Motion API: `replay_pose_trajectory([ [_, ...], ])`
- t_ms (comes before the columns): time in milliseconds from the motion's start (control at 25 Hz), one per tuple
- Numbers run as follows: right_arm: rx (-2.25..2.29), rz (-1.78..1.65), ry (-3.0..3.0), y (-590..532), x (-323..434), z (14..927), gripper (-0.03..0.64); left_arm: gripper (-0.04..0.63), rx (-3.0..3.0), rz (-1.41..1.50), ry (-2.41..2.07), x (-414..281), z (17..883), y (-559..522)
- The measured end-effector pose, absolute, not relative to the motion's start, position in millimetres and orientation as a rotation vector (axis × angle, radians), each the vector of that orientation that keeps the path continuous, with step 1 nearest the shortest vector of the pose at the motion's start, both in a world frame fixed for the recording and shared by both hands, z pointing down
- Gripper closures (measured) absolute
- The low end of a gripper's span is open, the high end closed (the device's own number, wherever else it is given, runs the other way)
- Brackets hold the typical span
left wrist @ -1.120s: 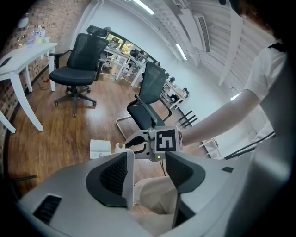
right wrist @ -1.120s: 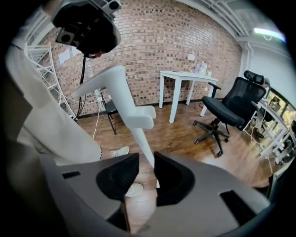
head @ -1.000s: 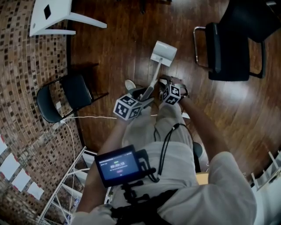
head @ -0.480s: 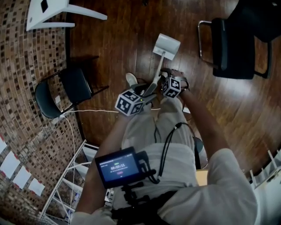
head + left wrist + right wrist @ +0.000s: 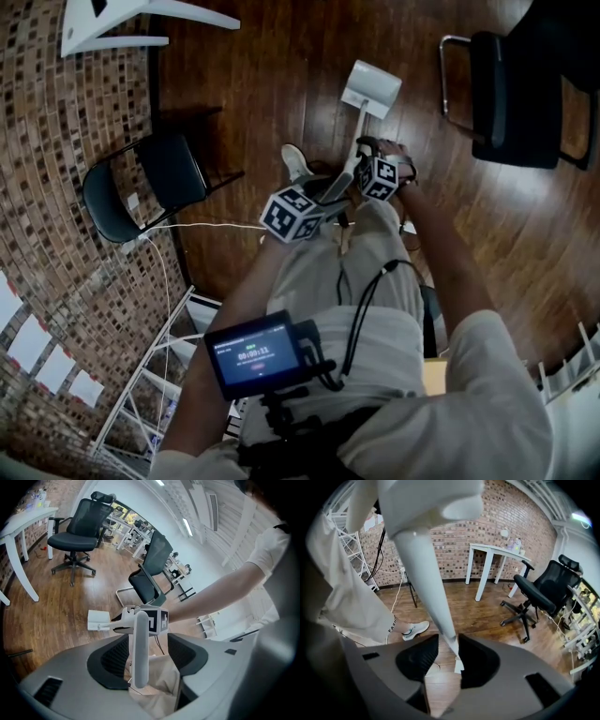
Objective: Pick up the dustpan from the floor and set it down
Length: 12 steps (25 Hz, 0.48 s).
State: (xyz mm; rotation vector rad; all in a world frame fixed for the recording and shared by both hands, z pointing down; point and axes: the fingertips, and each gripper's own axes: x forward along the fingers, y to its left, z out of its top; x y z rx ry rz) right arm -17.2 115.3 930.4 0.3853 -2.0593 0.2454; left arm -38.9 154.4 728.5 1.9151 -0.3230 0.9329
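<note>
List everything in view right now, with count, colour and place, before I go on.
dustpan: one, white, pan down at the wood floor ahead, long handle up between both grippers' jaws
folding chair: one, black, left, by the brick wall
chrome-framed chair: one, black, upper right
swivel chair: one, black, near the table
table: one, white, upper left
cable: one, white, on the floor left
rack: one, white, lower left
screen device: one, black, on the person's chest
shoe: one, white, person's foot beside the handle
left gripper: one, grey, jaws apart around the handle
right gripper: one, grey, jaws just been opening, handle between them
</note>
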Motion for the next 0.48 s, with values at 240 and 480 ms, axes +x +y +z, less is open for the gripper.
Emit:
replay_pose_trajectory([
  [240,0.387,0.219,-2.049,109,-21,935,0.453,0.336,1.902,0.931,-0.287,-37,728,158],
  [480,0.407,0.226,-2.029,109,-23,947,0.493,0.336,1.887,0.938,-0.263,-35,734,162],
])
